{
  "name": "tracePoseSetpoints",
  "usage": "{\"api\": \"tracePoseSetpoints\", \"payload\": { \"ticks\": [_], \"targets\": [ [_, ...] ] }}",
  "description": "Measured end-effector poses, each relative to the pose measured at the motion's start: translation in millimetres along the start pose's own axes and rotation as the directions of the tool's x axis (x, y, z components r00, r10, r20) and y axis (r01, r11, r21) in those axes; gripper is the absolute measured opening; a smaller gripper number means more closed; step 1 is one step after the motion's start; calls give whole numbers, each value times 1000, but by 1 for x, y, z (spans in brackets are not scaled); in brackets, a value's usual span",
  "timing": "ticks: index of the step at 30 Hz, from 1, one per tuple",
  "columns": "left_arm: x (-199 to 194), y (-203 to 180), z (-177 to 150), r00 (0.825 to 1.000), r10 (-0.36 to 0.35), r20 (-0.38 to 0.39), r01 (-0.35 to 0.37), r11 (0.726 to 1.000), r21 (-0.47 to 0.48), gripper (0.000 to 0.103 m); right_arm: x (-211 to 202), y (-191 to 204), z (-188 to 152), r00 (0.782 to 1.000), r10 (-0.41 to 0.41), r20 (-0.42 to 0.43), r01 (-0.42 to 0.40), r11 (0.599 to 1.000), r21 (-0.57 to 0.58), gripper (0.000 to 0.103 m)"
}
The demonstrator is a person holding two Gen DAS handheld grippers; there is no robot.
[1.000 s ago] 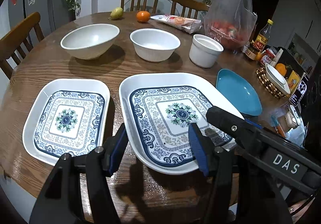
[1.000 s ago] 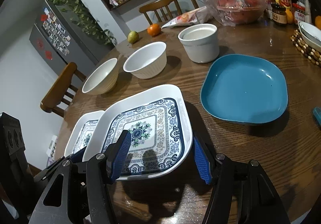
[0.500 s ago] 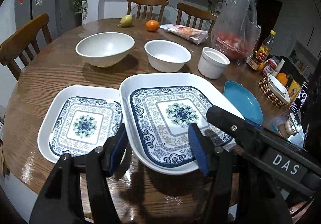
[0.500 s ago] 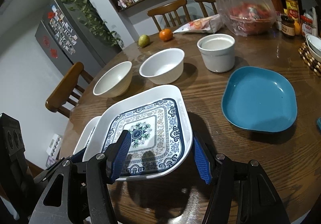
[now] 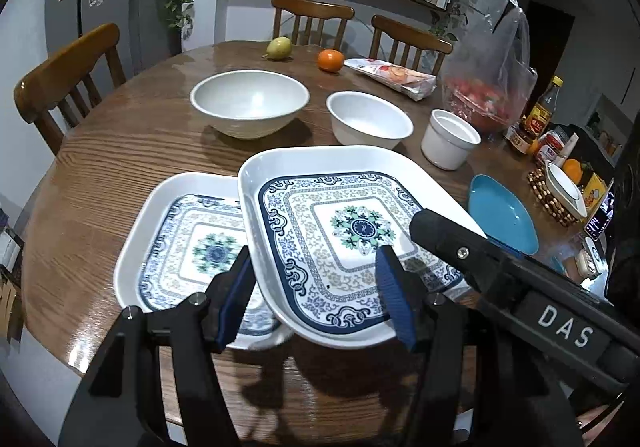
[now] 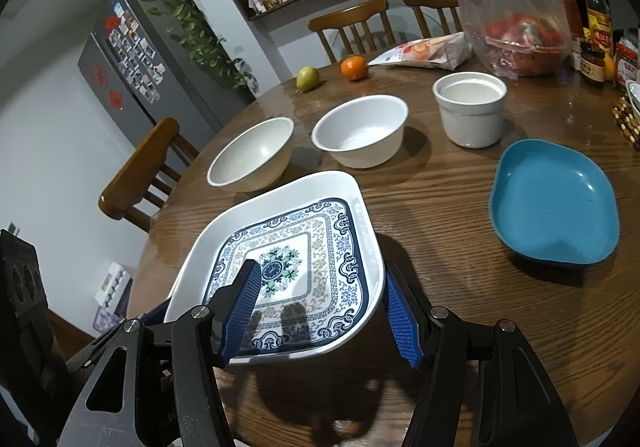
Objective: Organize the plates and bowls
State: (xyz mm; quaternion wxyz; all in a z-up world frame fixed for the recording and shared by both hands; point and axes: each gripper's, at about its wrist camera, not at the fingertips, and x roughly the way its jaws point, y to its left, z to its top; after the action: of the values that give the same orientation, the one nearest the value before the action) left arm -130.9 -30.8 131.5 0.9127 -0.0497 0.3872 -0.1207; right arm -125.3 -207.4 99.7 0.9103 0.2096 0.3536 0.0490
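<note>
Large patterned plate [image 5: 340, 235] has moved left, now overlapping smaller plate [image 5: 188, 243]. Left claw [image 5: 316, 295] and right claw [image 6: 320, 311] each pinch its near rim. Rigid, glossy, breakable; hold rim edges. White bowls [image 5: 250, 103] farther off.

large patterned plate [image 5: 344, 231] | lifted, carried leftward | now overlapping small patterned plate [image 5: 188, 239]

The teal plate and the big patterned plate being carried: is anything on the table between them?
No. In the right wrist view only bare wood table separates the teal plate from the patterned plate.
</note>
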Motion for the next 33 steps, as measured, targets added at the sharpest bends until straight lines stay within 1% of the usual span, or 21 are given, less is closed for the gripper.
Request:
{"api": "tracePoseSetpoints", "payload": {
  "ticks": [9,17,33],
  "targets": [
    [-4,26,1,1000,26,4,-26,999,-34,59,15,25,-1,1000,21,-23,-22,999,-32,63],
    [-3,44,1,999,45,-6,-46,998,-52,59,28,40,-4,999,30,-44,-31,999,-37,63],
    [3,82,-2,998,47,-32,-49,997,-66,59,51,69,-14,997,21,-72,-23,999,-33,63]
  ]
}}
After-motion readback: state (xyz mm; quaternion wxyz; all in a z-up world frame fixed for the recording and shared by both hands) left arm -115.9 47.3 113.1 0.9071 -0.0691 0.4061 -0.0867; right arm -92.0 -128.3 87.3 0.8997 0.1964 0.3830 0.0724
